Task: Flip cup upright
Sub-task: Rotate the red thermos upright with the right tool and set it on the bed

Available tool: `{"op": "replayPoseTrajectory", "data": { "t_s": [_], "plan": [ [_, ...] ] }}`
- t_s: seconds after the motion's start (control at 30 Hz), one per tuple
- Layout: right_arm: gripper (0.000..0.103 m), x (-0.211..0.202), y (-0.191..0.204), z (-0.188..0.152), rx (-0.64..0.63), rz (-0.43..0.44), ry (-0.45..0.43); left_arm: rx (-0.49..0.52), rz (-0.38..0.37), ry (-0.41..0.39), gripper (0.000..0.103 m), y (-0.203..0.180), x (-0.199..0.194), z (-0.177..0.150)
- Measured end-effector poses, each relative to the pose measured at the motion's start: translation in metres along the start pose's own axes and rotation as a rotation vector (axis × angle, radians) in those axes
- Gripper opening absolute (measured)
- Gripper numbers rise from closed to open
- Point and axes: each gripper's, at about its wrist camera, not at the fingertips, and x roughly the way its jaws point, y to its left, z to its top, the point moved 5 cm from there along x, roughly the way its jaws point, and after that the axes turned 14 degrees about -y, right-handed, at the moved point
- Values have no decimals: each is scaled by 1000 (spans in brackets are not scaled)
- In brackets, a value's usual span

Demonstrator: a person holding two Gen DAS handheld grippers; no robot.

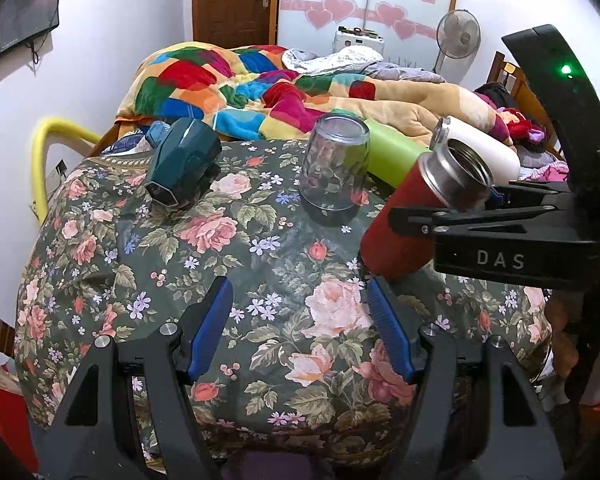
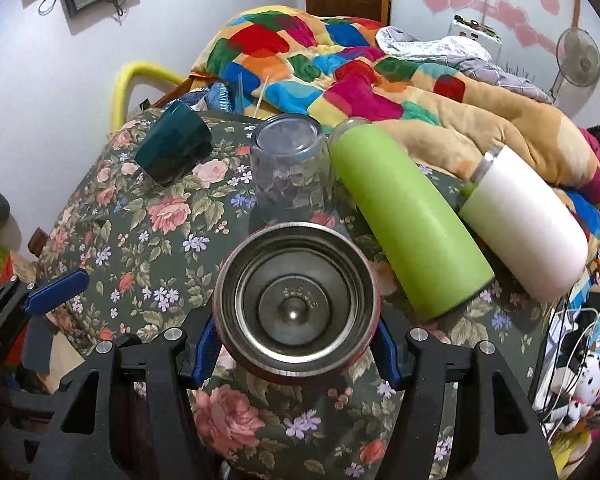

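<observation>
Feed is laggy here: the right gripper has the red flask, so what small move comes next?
Probably lower it and stand it down: the right gripper clamps the red flask near its steel mouth, mouth up but tilted, base near the floral cloth. Release after.

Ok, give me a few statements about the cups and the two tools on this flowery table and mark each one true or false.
1. The right tool is shut on the red cup. True.
2. The left tool holds the clear glass. False: it is open and empty, short of the glass.
3. The clear glass stands mouth down on the floral tablecloth. True.
4. The red cup's mouth is capped with a lid. False: it is open, and the right wrist view looks into its steel inside.
5. The green cup stands upright. False: it lies on its side beside the glass.
6. The dark teal cup lies tipped over at the far left of the table. True.
</observation>
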Motion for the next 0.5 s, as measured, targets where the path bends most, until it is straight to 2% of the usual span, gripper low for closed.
{"op": "replayPoseTrajectory", "data": {
  "t_s": [0.2,0.33,0.5],
  "plan": [
    [60,7,2,4,6,7,-5,-17,4,5,69,4,4,2],
    [63,7,4,1,30,41,20,-14,6,-5,69,5,0,5],
    [63,-15,5,3,33,41,-11,-9,7,-36,69,2,-16,13]
  ]
}}
